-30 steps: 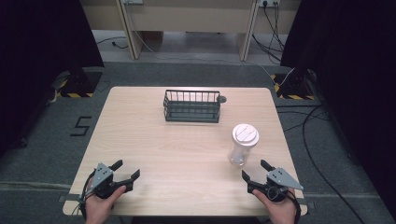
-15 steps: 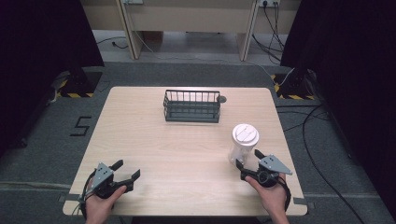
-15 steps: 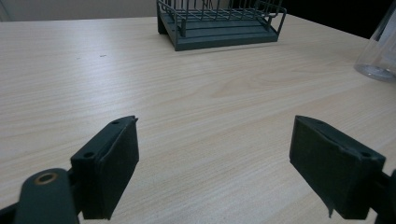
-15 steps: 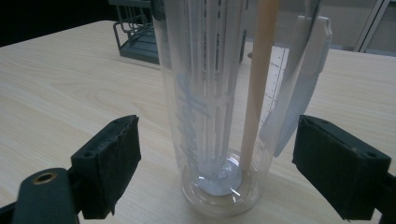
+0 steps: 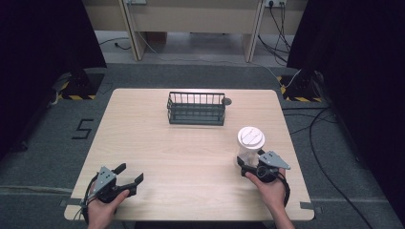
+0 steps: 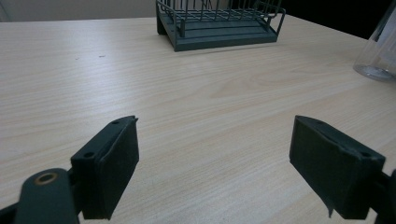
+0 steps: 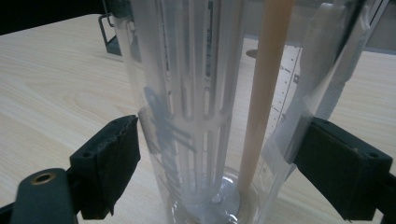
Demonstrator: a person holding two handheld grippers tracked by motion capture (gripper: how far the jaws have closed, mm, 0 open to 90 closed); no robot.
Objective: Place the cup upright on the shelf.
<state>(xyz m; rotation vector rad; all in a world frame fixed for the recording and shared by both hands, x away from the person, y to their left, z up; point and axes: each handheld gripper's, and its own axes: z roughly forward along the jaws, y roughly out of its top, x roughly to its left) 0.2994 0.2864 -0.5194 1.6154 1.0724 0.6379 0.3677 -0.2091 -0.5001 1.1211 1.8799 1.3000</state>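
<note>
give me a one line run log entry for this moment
right gripper: open, jaws either side of clear cup | left gripper: open, idle | wire basket: apart

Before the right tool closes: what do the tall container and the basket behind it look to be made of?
The container looks like clear glossy plastic, possibly glass: the table shows through its wall and printed graduations run up one side. Its lid is opaque white, probably plastic. The basket looks like thin metal wire with a dark matte coating, as its open bars suggest.
</note>
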